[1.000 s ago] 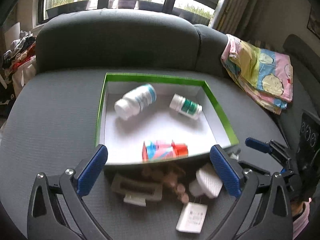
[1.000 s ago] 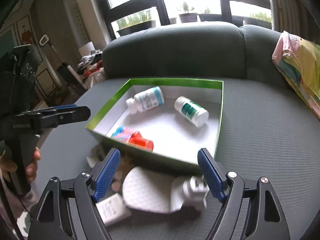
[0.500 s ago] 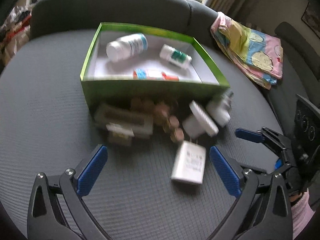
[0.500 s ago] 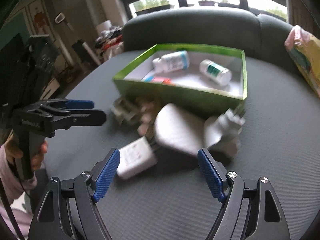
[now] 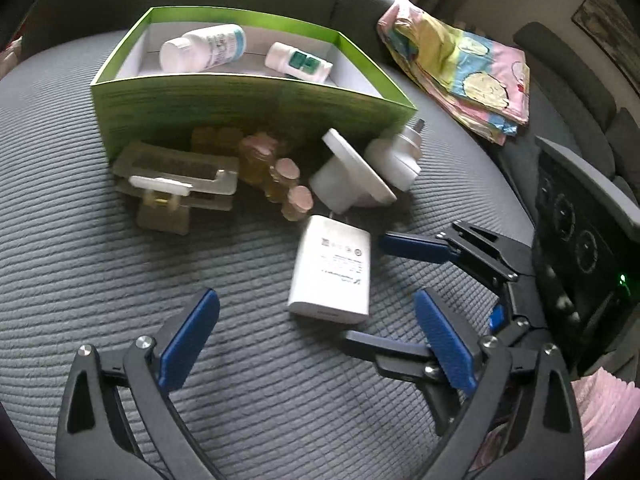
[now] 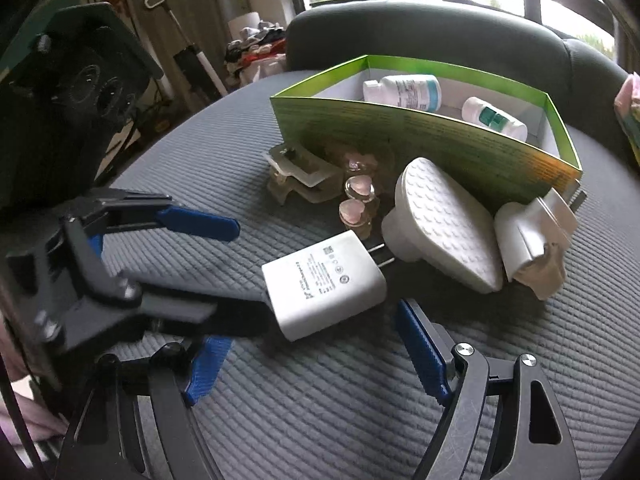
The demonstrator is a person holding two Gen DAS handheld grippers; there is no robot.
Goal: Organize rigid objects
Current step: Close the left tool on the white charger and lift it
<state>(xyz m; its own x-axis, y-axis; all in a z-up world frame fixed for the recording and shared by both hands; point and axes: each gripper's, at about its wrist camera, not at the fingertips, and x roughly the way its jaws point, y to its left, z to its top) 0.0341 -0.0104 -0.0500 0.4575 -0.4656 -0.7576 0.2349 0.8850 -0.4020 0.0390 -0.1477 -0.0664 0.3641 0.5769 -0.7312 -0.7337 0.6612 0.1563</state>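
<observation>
White charger point(image 5: 330, 270): lies flat on the grey sofa cushion point(image 5: 80, 240), long axis running toward the green box point(image 5: 248, 108), prongs at the far end pointing at the box and at the white oval plug point(image 6: 444, 230); label side up.

Just beyond it: a row of small amber bottles point(image 5: 286, 182) with pink caps, a clear hair clip point(image 5: 176, 178), and a second white adapter point(image 5: 394, 158), all crowded against the box's near wall. Inside the box, two white pill bottles point(image 5: 204, 48) on their sides. A folded patterned cloth point(image 5: 460, 60) sits well apart to the right.

Left gripper point(image 5: 316, 338): jaws wide open, empty, the charger just ahead of them. Right gripper point(image 6: 316, 354): jaws wide open, flanking the charger's near end; contact probably none, though the view is unclear.
</observation>
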